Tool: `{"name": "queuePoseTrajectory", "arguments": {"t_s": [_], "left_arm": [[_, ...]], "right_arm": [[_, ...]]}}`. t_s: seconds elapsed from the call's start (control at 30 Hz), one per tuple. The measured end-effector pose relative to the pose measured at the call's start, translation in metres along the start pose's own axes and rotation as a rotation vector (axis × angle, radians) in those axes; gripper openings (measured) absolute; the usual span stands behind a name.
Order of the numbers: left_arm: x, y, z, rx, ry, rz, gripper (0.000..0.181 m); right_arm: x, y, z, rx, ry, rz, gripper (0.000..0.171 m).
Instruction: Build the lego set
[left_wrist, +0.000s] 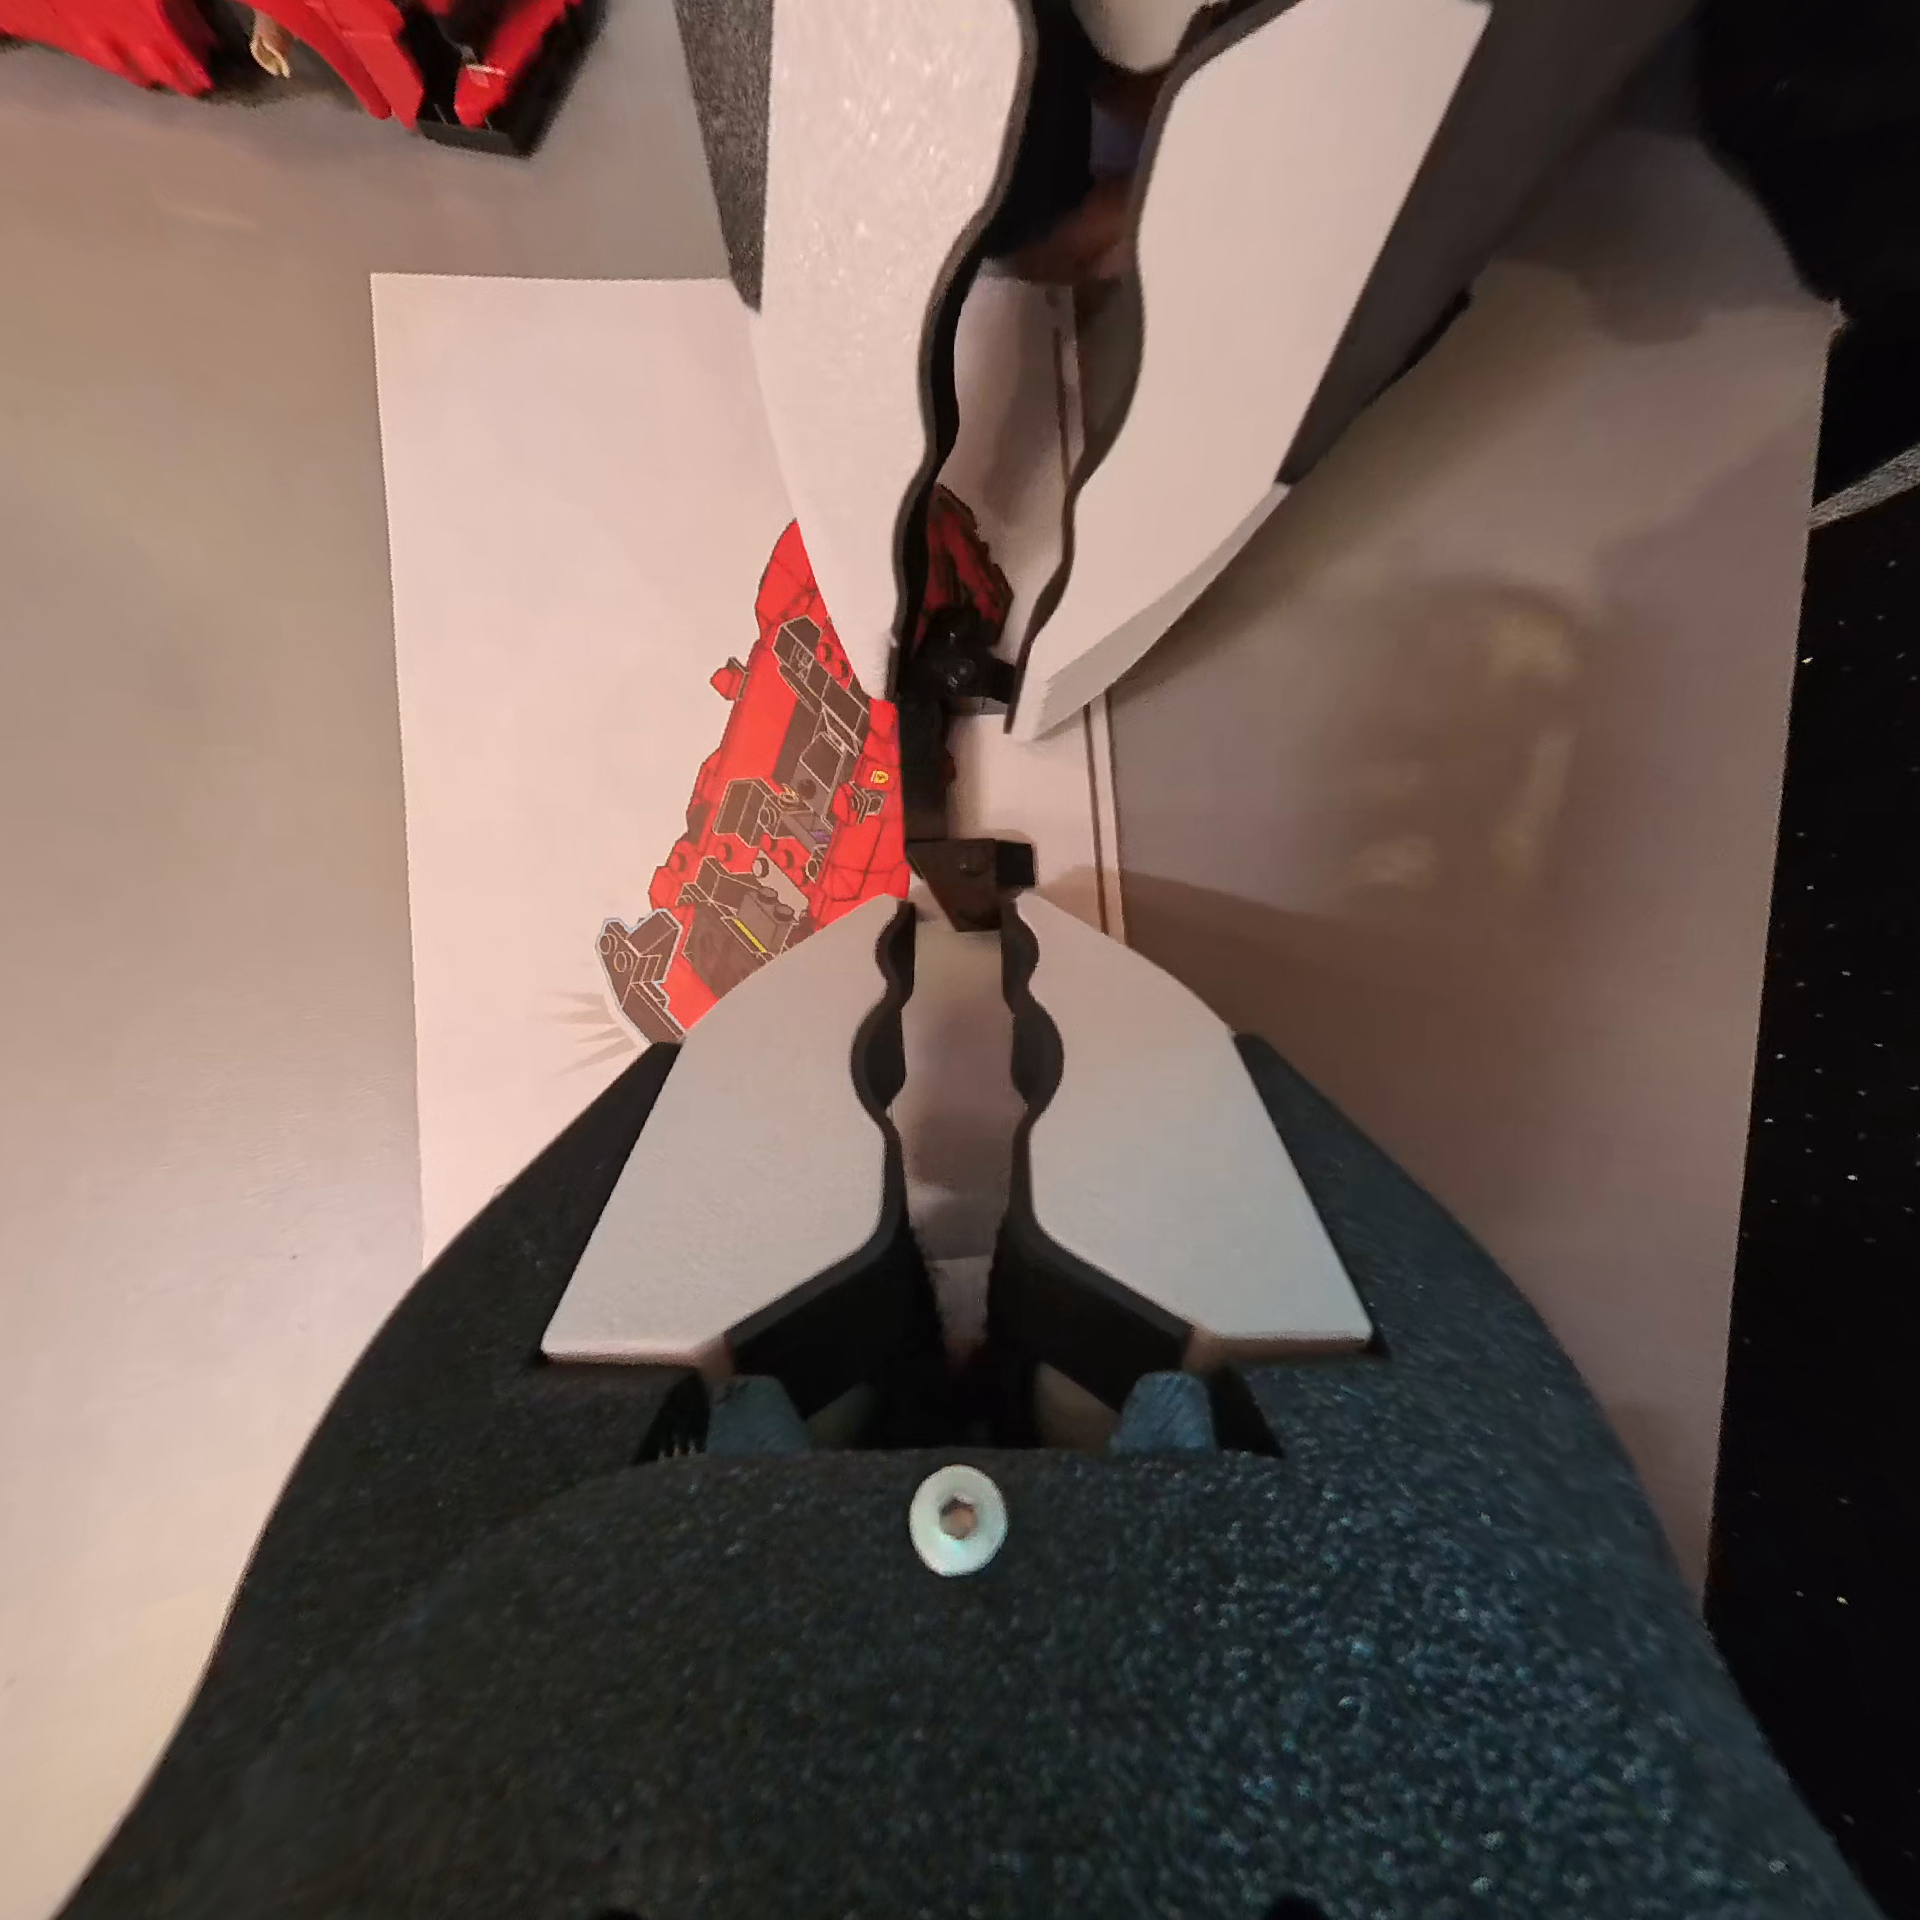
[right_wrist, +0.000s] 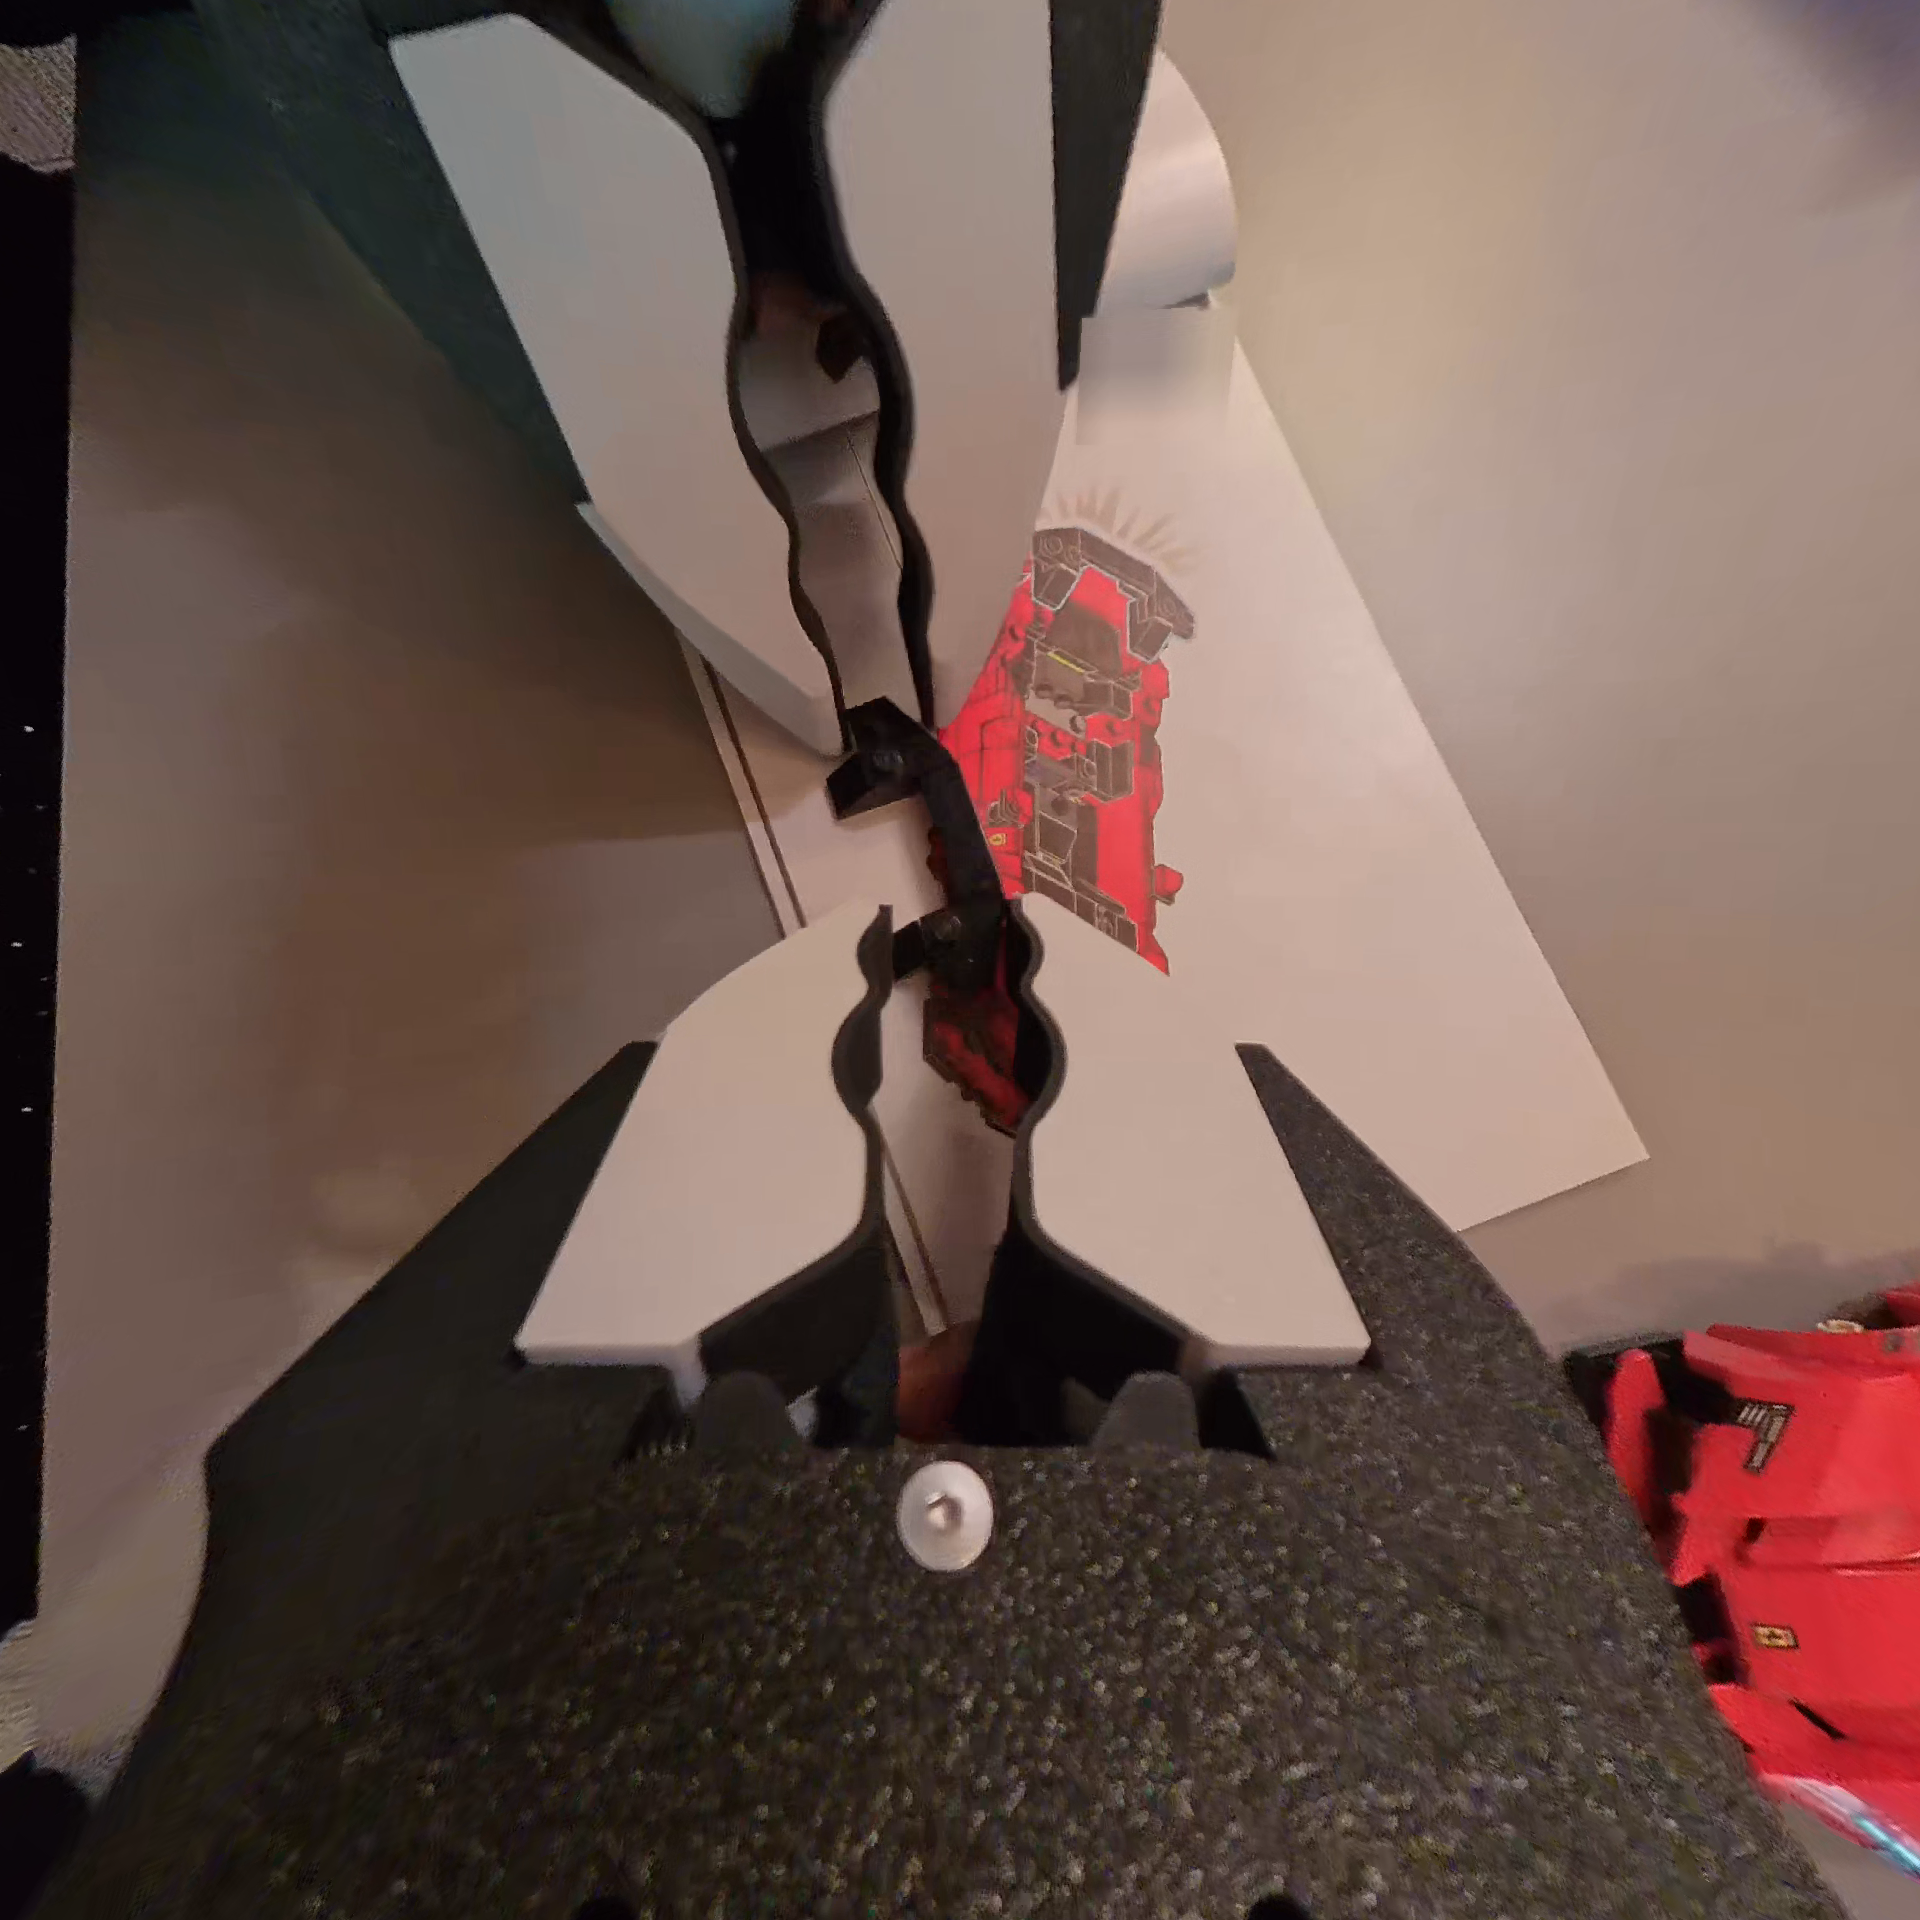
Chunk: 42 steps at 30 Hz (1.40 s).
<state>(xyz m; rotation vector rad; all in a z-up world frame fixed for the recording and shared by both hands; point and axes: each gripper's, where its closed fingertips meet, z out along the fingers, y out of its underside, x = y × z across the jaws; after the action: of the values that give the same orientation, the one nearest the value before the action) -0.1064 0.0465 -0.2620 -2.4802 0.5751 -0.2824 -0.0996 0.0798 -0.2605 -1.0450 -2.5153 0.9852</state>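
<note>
I see the pale grey tabletop (left_wrist: 187, 727) filling most of both frames, with a dark strip along the right edge of the left wrist view. On it lies the white paper instruction sheet (left_wrist: 540, 582) printed with a red and black car model, at centre left in the left wrist view and centre right in the right wrist view. A large, partly built red brick car body (right_wrist: 1787, 1538) sits at the lower right of the right wrist view.

My left tongs (left_wrist: 958, 914), white-faced on a black speckled body, are pinched on one end of a small black brick piece (left_wrist: 971, 868) at frame centre. My right tongs (right_wrist: 951, 930) grip a small red and black brick sub-assembly (right_wrist: 971, 1023) between their tips. The two pairs of tongs face each other tip to tip above the sheet, and the black piece and the sub-assembly appear to meet between them, though I cannot tell whether they are joined.
</note>
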Motion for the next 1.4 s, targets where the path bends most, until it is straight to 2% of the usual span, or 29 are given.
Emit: {"name": "queuePoseTrajectory", "arguments": {"t_s": [0.1,0.2,0.33,0.53,0.67,0.77,0.83,1.03,1.13,1.2,1.27,1.4], "left_arm": [[0.002,-0.003,-0.004,0.035,0.035,-0.04,0.022],[0.0,-0.013,-0.017,0.151,0.1,-0.141,0.03],[-0.002,-0.016,-0.028,0.244,0.184,-0.235,0.033],[-0.001,-0.025,-0.026,0.332,0.233,-0.215,0.037],[0.008,-0.042,-0.052,0.531,0.418,-0.224,0.042],[0.022,-0.048,-0.069,0.61,0.543,-0.188,0.038],[0.029,-0.052,-0.076,0.643,0.565,-0.152,0.028],[0.041,-0.063,-0.098,0.742,0.62,-0.106,0.012],[0.041,-0.062,-0.097,0.731,0.583,-0.082,0.012],[0.039,-0.062,-0.095,0.714,0.501,-0.032,0.012],[0.036,-0.059,-0.092,0.668,0.356,0.056,0.011],[0.03,-0.058,-0.089,0.59,0.094,0.252,0.012]], "right_arm": [[0.003,-0.007,-0.003,0.047,0.05,-0.071,0.017],[0.009,-0.022,-0.014,0.147,0.173,-0.211,0.016],[0.006,-0.038,-0.025,0.245,0.263,-0.35,0.015],[-0.003,-0.046,-0.026,0.287,0.266,-0.445,0.015],[-0.02,-0.073,-0.052,0.427,0.307,-0.563,0.015],[-0.034,-0.092,-0.072,0.53,0.319,-0.614,0.015],[-0.041,-0.101,-0.081,0.575,0.319,-0.639,0.015],[-0.048,-0.107,-0.087,0.586,0.344,-0.682,0.015],[-0.048,-0.107,-0.086,0.592,0.339,-0.669,0.015],[-0.047,-0.104,-0.087,0.595,0.305,-0.606,0.015],[-0.047,-0.101,-0.088,0.613,0.216,-0.483,0.023],[-0.045,-0.1,-0.09,0.644,0.078,-0.304,0.022]]}}
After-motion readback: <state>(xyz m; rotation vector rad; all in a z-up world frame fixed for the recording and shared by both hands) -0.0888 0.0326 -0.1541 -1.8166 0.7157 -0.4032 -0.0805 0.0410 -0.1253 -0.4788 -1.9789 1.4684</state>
